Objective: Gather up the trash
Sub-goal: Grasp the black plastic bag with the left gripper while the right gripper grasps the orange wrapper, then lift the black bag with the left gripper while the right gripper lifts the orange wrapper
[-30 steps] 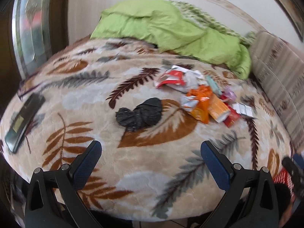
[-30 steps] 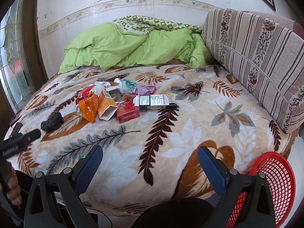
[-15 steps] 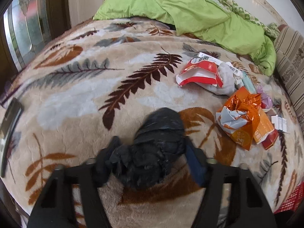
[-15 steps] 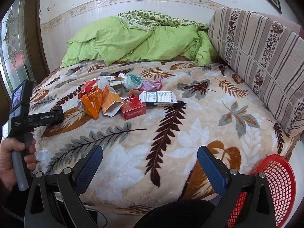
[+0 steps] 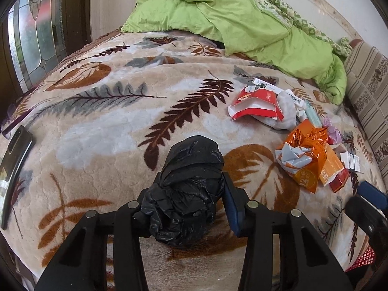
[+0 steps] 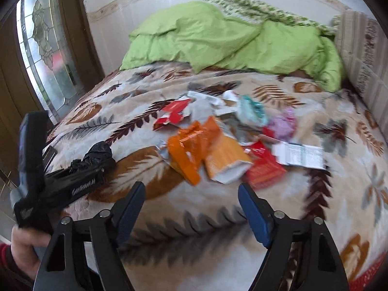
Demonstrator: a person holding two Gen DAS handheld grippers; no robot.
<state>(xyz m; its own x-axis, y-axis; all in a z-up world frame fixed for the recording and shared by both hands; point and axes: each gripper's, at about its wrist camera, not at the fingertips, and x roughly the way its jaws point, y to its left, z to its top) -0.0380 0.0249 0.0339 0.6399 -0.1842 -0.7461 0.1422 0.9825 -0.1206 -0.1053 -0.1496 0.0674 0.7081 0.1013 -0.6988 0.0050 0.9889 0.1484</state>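
Observation:
A crumpled black plastic bag [image 5: 194, 155] lies on the leaf-patterned blanket [image 5: 109, 131]. My left gripper [image 5: 191, 186] has its jaws closing, with the pads pressed on the bag's sides. In the right wrist view a hand [image 6: 21, 247] holds that left gripper [image 6: 106, 162] against the bag [image 6: 99, 150]. My right gripper [image 6: 191, 189] hovers just short of the trash pile, its jaws closing with nothing between them. The pile holds orange wrappers [image 6: 194, 150], a red box [image 6: 264, 169], a white box [image 6: 298, 155] and a red-and-white packet [image 6: 172, 114].
A dark phone [image 5: 14, 169] lies near the bed's left edge. A green duvet [image 5: 230, 19] is heaped at the far end. A striped cushion [image 5: 368, 92] lines the right side. A red mesh basket [image 6: 371, 274] stands low at the right.
The left gripper moved forward over the black bag and closed around it. The right gripper swung left toward the trash pile and its jaws narrowed.

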